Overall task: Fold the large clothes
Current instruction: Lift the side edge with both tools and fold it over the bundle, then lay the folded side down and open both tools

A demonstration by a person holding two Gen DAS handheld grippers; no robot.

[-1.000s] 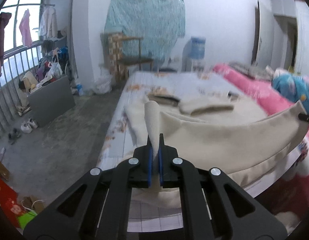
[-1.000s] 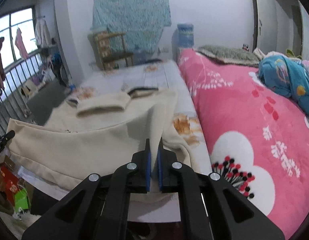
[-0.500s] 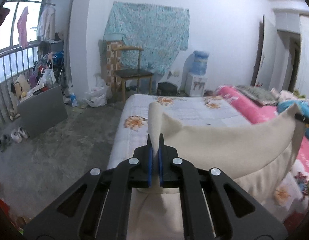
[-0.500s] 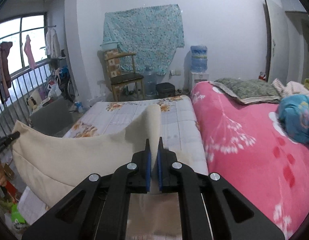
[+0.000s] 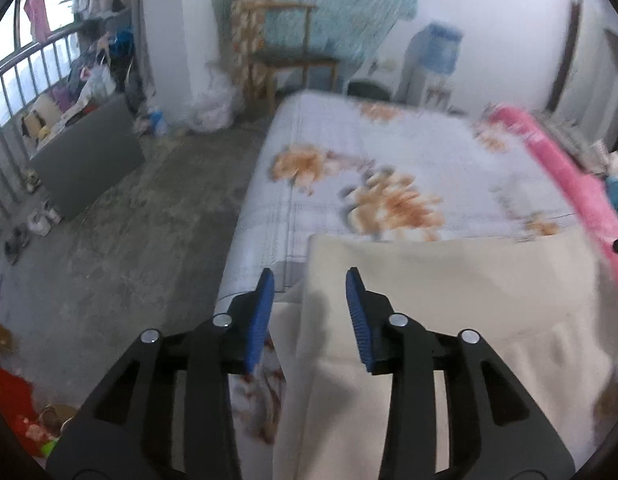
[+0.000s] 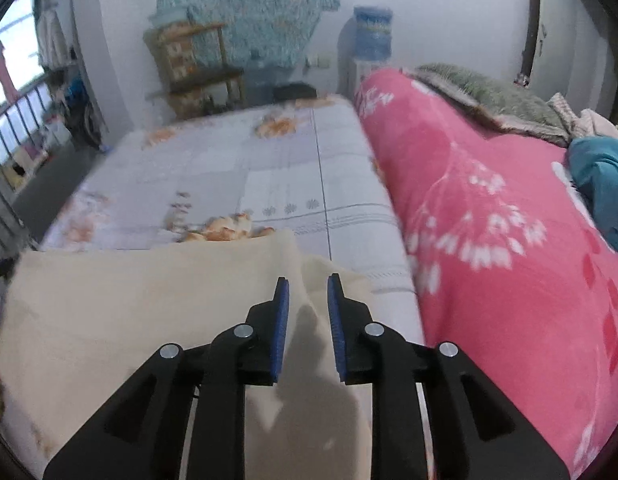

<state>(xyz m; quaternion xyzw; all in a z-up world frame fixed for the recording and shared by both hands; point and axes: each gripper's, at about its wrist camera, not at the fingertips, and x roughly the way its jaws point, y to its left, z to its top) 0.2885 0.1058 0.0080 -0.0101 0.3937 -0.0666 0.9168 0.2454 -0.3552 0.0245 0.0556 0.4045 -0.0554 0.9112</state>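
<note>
Both claws are letting go: left gripper and right gripper have jaws opening, pads clear of the cream garment, which lies folded over on the bed, near edge. Risk imo: the released corners slump or snag a pad, so the fold goes crooked.

A cream garment of soft, matt, slightly fuzzy cloth lies on a smooth printed cotton-like bedsheet. The left gripper and right gripper are matt black plastic with ribbed blue pads and shiny metal screws. A pink blanket looks plush and fleecy. The floor is rough, dull concrete.
</note>
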